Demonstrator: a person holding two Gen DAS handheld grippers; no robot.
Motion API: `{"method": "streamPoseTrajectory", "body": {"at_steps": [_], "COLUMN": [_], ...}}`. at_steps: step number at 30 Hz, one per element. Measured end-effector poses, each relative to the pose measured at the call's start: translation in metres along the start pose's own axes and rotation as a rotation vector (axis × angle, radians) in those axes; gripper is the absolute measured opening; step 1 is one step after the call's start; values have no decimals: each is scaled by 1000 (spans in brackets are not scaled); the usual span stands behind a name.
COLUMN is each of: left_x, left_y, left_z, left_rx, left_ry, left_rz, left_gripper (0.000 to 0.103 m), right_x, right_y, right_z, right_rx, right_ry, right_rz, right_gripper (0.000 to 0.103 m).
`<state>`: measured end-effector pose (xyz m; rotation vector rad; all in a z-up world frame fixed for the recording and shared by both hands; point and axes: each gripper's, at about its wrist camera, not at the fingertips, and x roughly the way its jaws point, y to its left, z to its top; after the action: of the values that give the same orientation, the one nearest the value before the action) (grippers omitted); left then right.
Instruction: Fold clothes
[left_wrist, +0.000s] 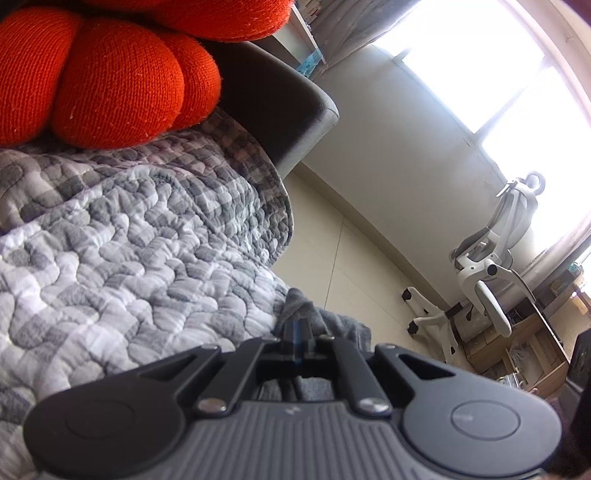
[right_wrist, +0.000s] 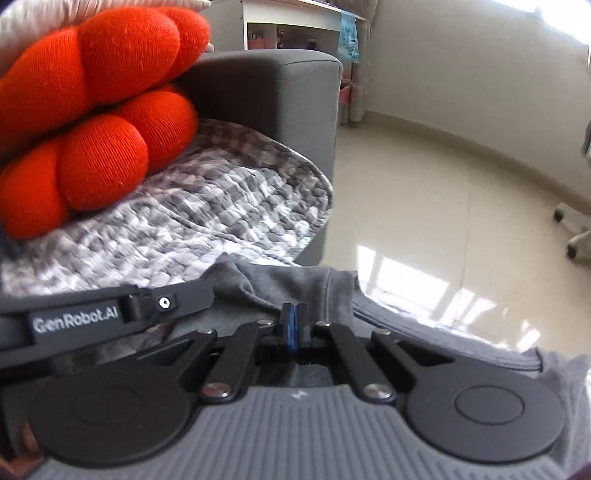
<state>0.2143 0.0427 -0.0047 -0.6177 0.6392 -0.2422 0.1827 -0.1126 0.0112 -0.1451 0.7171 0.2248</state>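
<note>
A grey checked quilt (left_wrist: 122, 236) is covering the sofa (right_wrist: 280, 92), an orange knotted cushion (right_wrist: 96, 122) lying on it. Both grippers are pinching the grey garment (right_wrist: 291, 280) at the quilt's edge: left gripper (left_wrist: 298, 329), right gripper (right_wrist: 294, 320). "GenRobot.AI" is showing on the left one.

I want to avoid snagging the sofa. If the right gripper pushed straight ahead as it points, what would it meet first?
Probably the grey garment already pinched in the right gripper; beyond it, seemingly bare floor.
</note>
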Motion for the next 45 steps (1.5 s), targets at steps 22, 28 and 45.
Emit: {"method": "streamPoseTrajectory", "body": {"at_steps": [22, 28, 45], "left_x": [-156, -238, -280], "left_y": [-105, -100, -60], "left_z": [-26, -80, -112], "left_rx": [529, 718, 779], "left_ry": [113, 199, 392], "left_rz": [40, -4, -29], "left_gripper": [17, 19, 26], "right_x": [-262, -311, -313], "right_y": [-66, -55, 39], "right_z": [-127, -194, -254], "right_rx": [149, 153, -143], "right_ry": [-79, -23, 207], "right_rz": [113, 220, 380], "right_gripper": [31, 31, 33]}}
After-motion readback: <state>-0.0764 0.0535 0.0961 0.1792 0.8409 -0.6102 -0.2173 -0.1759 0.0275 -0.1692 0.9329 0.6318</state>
